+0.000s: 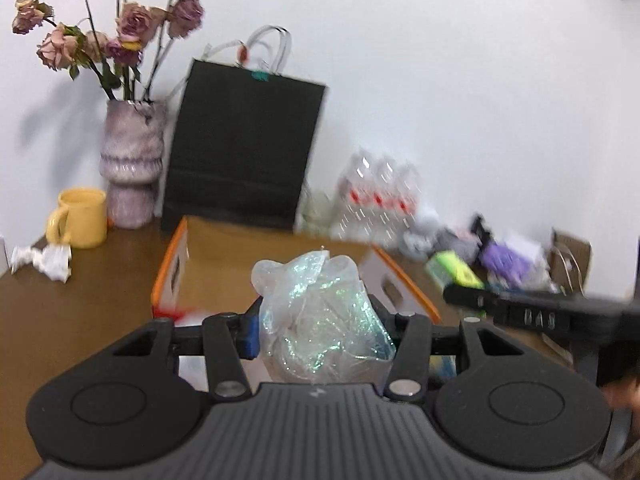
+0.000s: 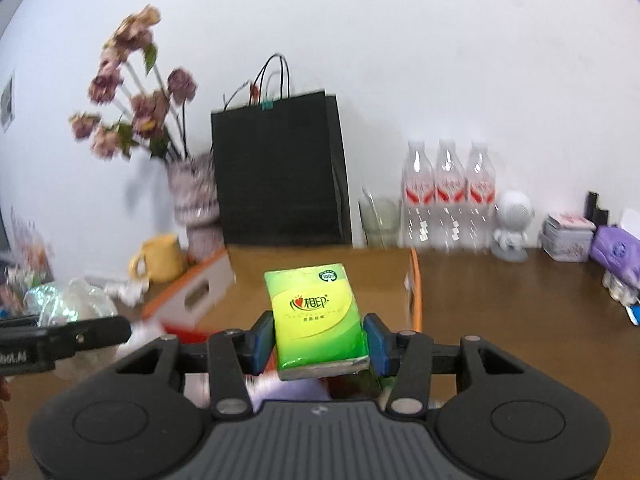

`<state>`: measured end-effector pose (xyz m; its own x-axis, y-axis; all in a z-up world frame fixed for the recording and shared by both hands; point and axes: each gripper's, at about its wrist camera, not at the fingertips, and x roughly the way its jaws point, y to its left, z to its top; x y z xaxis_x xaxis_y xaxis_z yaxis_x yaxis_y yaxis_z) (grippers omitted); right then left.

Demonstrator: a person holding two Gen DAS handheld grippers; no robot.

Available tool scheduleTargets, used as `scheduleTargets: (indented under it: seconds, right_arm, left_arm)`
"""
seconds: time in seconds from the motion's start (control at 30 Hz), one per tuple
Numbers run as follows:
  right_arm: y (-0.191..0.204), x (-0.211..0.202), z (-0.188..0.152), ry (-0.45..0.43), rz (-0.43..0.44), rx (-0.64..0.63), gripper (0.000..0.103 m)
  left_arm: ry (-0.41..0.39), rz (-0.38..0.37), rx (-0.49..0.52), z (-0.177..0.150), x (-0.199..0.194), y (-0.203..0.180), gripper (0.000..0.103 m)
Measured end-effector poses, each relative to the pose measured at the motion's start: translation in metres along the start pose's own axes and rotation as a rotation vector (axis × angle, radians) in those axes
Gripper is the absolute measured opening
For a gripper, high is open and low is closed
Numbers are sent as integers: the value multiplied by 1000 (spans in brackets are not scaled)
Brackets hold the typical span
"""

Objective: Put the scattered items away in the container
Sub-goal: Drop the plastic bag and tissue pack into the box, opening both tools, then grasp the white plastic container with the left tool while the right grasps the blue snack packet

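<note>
My left gripper (image 1: 320,336) is shut on a crumpled iridescent plastic bag (image 1: 324,316) and holds it over the near part of an open cardboard box with orange edges (image 1: 170,268). My right gripper (image 2: 318,340) is shut on a green tissue pack (image 2: 316,312) and holds it above the same box (image 2: 416,280). The right gripper and its green pack (image 1: 452,270) show at the right in the left wrist view. The left gripper with the plastic bag (image 2: 68,300) shows at the left in the right wrist view.
On the brown table stand a yellow mug (image 1: 80,218), a vase of dried roses (image 1: 132,164), a black paper bag (image 1: 244,148) and three water bottles (image 2: 448,196). Crumpled white paper (image 1: 44,260) lies at the left. A white figurine (image 2: 512,224), a tin and a purple pack (image 2: 616,252) sit at the right.
</note>
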<state>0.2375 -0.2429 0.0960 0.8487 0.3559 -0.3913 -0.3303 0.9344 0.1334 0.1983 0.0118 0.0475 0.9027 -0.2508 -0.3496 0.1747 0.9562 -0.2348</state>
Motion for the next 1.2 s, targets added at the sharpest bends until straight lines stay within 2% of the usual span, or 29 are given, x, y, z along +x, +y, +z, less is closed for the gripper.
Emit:
scheduleTargets:
  seconds: [0.17, 0.4, 0.47, 0.5, 0.53, 0.57, 0.6, 0.63, 0.7, 1.2]
  right_arm:
    - [-3, 69, 18, 46, -14, 29, 46]
    - [-15, 135, 8, 156, -44, 11, 47]
    - [-17, 145, 5, 179, -51, 3, 47]
    - [-17, 148, 4, 190, -56, 0, 48]
    - [-17, 151, 3, 204, -62, -6, 52]
    - [-15, 153, 2, 216, -73, -12, 59]
    - [-14, 154, 2, 228, -82, -17, 83]
    - [-13, 154, 1, 235, -93, -22, 101]
    - [-9, 149, 2, 228, -105, -37, 103]
    - [-10, 140, 8, 237, -112, -29, 103]
  left_arm:
    - [-9, 83, -78, 22, 64, 24, 50]
    - [83, 94, -113, 17, 121, 45, 51]
    - [110, 91, -108, 14, 128, 45, 53]
    - [123, 96, -107, 12, 130, 45, 59]
    - [132, 105, -109, 12, 131, 46, 70]
    - [137, 118, -110, 11, 131, 46, 77]
    - [135, 127, -110, 11, 130, 44, 87]
    - [131, 133, -108, 11, 129, 42, 96]
    - [122, 140, -106, 12, 125, 40, 103]
    - [122, 122, -119, 17, 116, 38, 103]
